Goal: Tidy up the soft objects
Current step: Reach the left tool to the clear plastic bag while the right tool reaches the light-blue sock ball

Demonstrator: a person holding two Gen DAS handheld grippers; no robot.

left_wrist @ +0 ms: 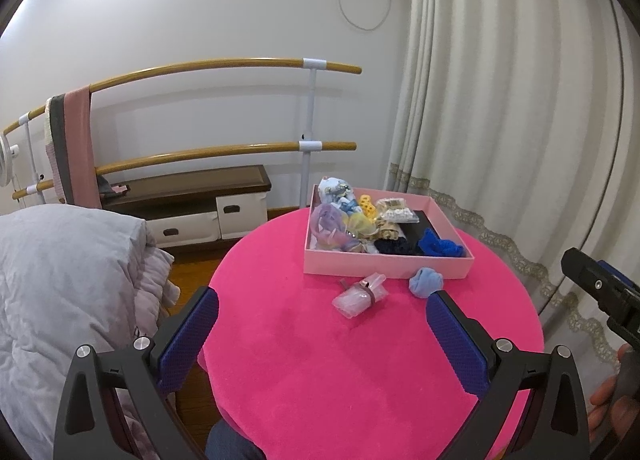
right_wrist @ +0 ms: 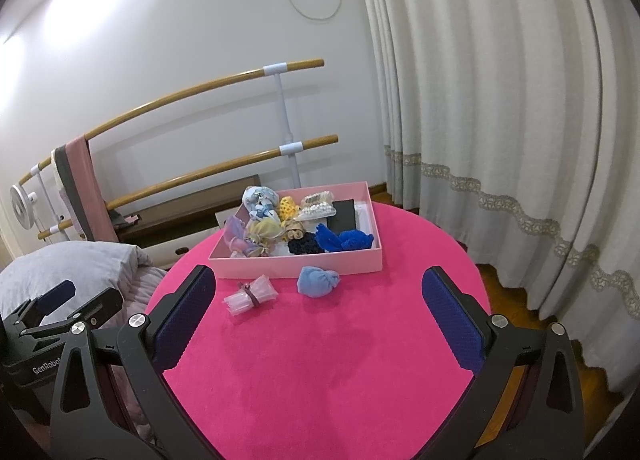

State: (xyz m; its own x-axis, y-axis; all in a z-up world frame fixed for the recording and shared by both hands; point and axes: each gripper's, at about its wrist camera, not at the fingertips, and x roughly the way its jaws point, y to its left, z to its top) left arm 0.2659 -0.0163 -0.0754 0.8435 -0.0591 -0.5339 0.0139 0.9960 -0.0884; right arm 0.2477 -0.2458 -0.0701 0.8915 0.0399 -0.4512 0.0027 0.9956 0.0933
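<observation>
Right wrist view showed both tools released above the bench, light-blue scrunchie and clear pouch outside the pink box; slippery pouch might squirt from a pinch.

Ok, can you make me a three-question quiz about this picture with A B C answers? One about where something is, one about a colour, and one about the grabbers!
1. Where is the light blue scrunchie?
A. Inside the pink box
B. On the table in front of the pink box
C. On the bed

2. What colour is the table cover?
A. Green
B. White
C. Bright pink

3. How do the left gripper and the right gripper stand?
A. Both open and empty
B. Both shut on a scrunchie
C. One open, one shut

Answers:
1. B, it lies on the cover just outside the near wall of the pink box, beside a clear wrapped bundle.
2. C, the round top is bright pink all over.
3. A, each view shows its two blue pads wide apart with nothing between them.
</observation>
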